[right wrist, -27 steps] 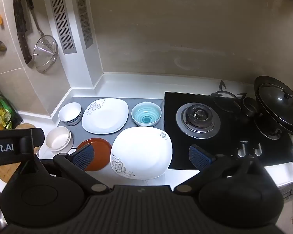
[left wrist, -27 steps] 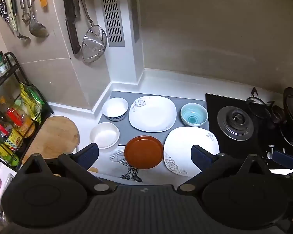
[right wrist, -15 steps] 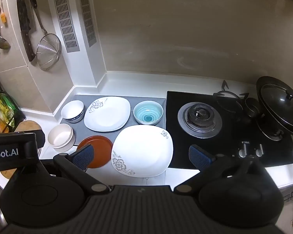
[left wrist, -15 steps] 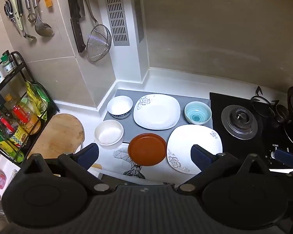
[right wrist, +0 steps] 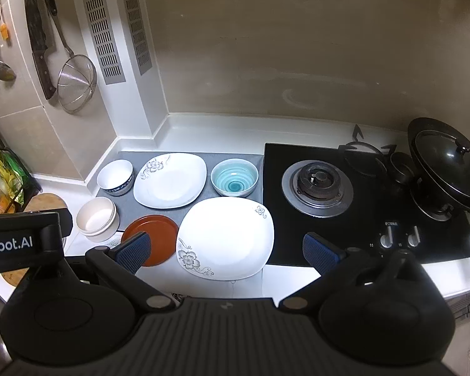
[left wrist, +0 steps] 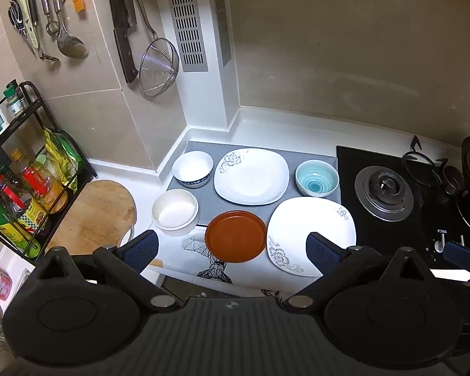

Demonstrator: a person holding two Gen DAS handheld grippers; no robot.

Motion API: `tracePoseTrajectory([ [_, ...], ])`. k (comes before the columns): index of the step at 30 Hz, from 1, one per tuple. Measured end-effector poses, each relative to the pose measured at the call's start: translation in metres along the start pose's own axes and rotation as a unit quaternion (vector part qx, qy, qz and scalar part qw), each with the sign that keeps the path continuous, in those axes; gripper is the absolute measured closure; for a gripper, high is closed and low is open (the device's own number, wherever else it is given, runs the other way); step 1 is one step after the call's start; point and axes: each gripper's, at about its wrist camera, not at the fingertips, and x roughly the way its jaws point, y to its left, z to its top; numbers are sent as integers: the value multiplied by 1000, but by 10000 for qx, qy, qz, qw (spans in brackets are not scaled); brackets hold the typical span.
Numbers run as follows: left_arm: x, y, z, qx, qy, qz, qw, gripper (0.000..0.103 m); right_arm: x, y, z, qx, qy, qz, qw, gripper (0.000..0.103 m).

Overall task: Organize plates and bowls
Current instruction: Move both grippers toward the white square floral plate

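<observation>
The left gripper [left wrist: 232, 246] is up in the air with its two fingers spread wide apart. Nothing sits between the fingers, and the blue pads [left wrist: 141, 249] touch nothing. The right gripper [right wrist: 227, 252] is up in the air too. Its two fingers are also wide apart, with nothing held between them. Its blue pads [right wrist: 319, 252] touch nothing. Both grippers point forward and down.

Black claw [left wrist: 232, 246], blue pads [left wrist: 140, 250], seemingly ribbed body
</observation>
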Motion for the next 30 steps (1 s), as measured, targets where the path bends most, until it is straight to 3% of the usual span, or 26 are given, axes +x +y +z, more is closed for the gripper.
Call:
tracePoseTrajectory([
  [30,-13,-1,-25,-10,-179,149,9997,2,-13,2,-15,63,-47,150,9999,0],
])
